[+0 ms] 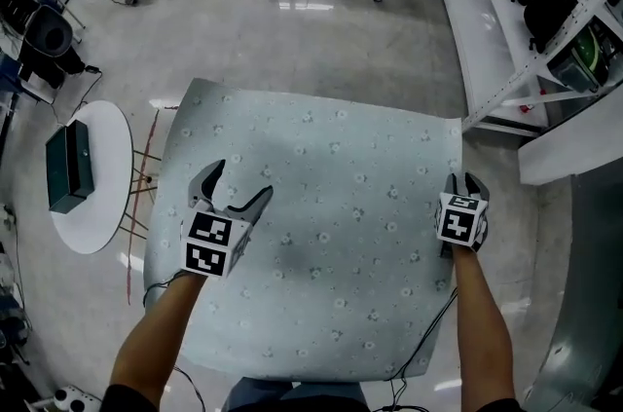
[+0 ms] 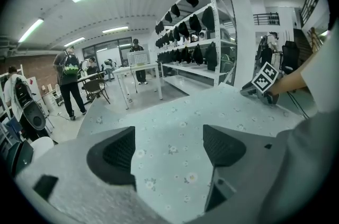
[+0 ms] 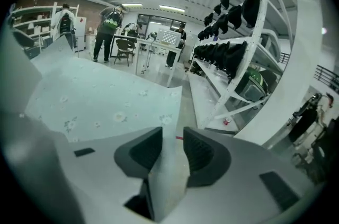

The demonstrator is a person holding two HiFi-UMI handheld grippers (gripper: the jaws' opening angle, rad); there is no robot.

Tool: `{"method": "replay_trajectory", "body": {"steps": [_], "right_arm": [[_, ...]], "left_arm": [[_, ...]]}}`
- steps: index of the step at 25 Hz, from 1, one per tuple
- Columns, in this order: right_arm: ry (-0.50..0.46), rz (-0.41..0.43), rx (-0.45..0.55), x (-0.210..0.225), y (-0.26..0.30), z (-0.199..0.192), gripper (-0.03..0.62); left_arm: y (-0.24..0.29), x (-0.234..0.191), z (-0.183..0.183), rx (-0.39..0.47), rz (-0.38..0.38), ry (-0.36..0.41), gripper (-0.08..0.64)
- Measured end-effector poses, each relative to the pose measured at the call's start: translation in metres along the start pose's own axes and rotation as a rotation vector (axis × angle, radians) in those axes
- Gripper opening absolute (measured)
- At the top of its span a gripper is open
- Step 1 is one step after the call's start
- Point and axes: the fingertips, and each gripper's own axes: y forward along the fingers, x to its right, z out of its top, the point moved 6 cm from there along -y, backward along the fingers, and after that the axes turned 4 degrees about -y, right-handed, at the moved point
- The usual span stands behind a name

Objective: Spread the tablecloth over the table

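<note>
Left gripper (image 1: 240,178): jaws spread wide, nothing between them, hovering over left part of tablecloth (image 1: 331,206). Contact with cloth cannot be told.

Tablecloth: pale, small flower print, lying spread over table, which is fully hidden under it.

Right gripper (image 1: 465,181): at right edge of cloth. Jaws only narrowly apart, raised fold of cloth edge (image 3: 168,162) between pads. In head view marker cube (image 1: 459,220) covers most of the jaws.
</note>
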Motion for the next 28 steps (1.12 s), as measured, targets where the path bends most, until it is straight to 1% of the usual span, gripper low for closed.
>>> {"method": "replay_trajectory", "body": {"steps": [2, 6, 9, 13, 17, 21, 24, 28], "right_arm": [[0.02, -0.023, -0.002, 0.004, -0.001, 0.0, 0.133], [0.023, -0.015, 0.025, 0.005, -0.009, 0.006, 0.14], [0.038, 0.013, 0.062, 0.006, -0.025, 0.014, 0.146], [0.07, 0.073, 0.121, 0.001, -0.054, 0.027, 0.164], [0.079, 0.119, 0.208, -0.007, -0.096, 0.043, 0.176], [0.079, 0.153, 0.284, -0.019, -0.151, 0.054, 0.197], [0.092, 0.167, 0.317, -0.029, -0.192, 0.055, 0.212], [0.096, 0.157, 0.347, -0.045, -0.25, 0.048, 0.216]], "left_arm": [[-0.001, 0.0, 0.0, -0.003, 0.001, 0.002, 0.408], [-0.006, 0.001, 0.002, -0.002, 0.006, 0.01, 0.408], [-0.014, 0.003, 0.008, 0.008, 0.011, 0.013, 0.408], [-0.033, 0.003, 0.016, 0.031, 0.024, 0.018, 0.408], [-0.065, 0.002, 0.024, 0.074, 0.05, 0.008, 0.408], [-0.1, -0.001, 0.026, 0.131, 0.063, -0.031, 0.408], [-0.131, 0.002, 0.023, 0.175, 0.059, -0.055, 0.408], [-0.183, 0.002, 0.014, 0.234, 0.054, -0.079, 0.408]]}}
